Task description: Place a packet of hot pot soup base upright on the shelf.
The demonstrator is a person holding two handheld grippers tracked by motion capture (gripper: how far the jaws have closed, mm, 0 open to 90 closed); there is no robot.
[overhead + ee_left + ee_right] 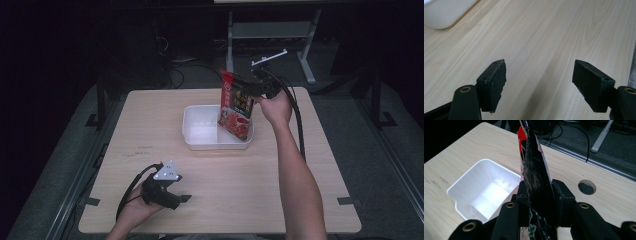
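Note:
A red food packet (235,105) with dark print hangs upright, its lower end over the right end of the white bin (200,137). My right gripper (252,91) is shut on the packet's right edge. In the right gripper view the packet (534,162) stands edge-on between the closed jaws of the right gripper (540,192), with the bin (461,192) below and to the left. My left gripper (184,198) rests low on the table near the front left, open, with nothing between its pads. In the left gripper view the left gripper (539,80) shows bare wood between its jaws.
The wooden table (150,115) has a round cable hole (587,187) near its far edge. A corner of the white bin (444,15) lies ahead of the left gripper. Beyond the table are dark floor, cables and a grey desk frame (270,30).

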